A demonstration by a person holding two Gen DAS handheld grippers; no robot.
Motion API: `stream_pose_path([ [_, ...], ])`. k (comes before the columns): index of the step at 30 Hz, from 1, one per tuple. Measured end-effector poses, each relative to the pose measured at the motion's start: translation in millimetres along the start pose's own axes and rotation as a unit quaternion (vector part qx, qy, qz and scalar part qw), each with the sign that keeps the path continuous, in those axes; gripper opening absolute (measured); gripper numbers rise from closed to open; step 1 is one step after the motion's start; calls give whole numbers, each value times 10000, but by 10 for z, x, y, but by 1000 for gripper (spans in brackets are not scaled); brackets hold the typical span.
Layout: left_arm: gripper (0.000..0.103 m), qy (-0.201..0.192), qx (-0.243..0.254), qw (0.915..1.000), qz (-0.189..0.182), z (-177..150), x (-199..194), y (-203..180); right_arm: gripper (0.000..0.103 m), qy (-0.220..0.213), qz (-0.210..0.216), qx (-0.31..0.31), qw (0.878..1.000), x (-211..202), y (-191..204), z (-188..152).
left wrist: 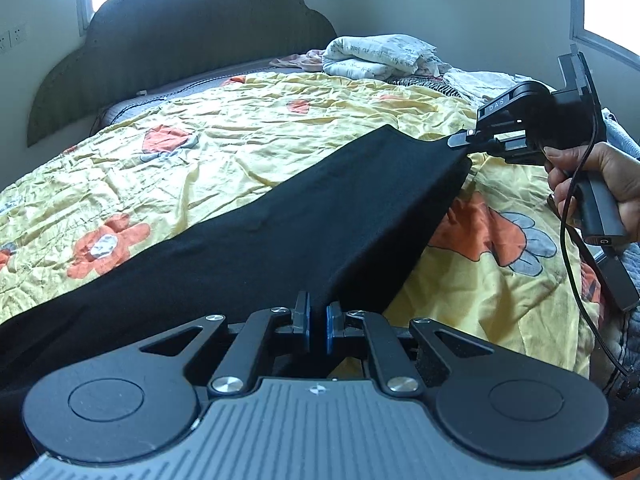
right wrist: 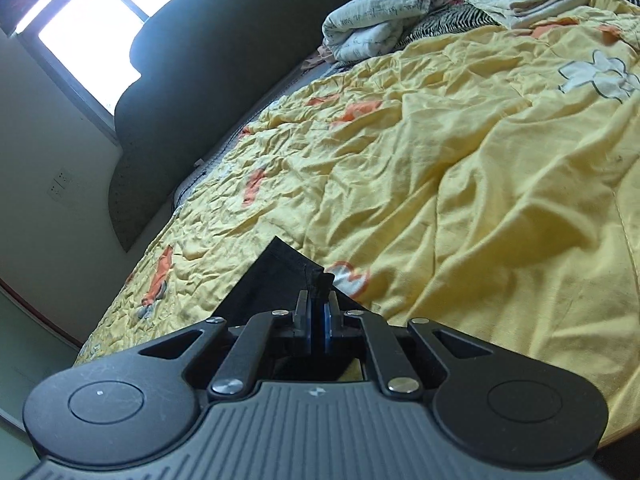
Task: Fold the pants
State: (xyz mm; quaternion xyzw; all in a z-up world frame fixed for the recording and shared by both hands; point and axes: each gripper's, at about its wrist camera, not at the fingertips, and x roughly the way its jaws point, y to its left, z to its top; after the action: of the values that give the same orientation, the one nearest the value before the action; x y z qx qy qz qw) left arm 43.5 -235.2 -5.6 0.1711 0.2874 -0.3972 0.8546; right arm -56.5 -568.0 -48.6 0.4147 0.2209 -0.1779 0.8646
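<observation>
A bedroom with a dark scalloped headboard (left wrist: 180,40) and two bright windows; the bed carries a wrinkled yellow flower quilt (left wrist: 240,148). One pair of black pants (left wrist: 300,220) is stretched above it between two grippers. The left gripper (left wrist: 319,312) and the right gripper (right wrist: 318,300) each pinch its edge. The far pants end is cut off.

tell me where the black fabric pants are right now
In the left wrist view, the black fabric pants stretch across the yellow flowered quilt, pinched between the left gripper and the right gripper.
</observation>
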Motion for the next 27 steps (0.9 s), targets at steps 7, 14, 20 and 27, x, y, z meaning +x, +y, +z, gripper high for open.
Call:
stream_pose_path([
  [7, 13, 112, 190, 9998, -26, -35, 59, -72, 6, 17, -273, -266, 9993, 44, 1, -58],
  [14, 54, -5, -164, 9972, -735, 55, -180, -13, 17, -172, -856, -812, 9929, -34, 190, -47],
  [20, 65, -215, -500, 9985, -19, 147, -176, 185, 19, -552, -508, -1928, 9784, -173, 661, -206],
  [27, 62, 398, -755, 9963, 26, -1, 92, 245, 19, 231, -551, -1595, 9854, 163, 526, -383],
])
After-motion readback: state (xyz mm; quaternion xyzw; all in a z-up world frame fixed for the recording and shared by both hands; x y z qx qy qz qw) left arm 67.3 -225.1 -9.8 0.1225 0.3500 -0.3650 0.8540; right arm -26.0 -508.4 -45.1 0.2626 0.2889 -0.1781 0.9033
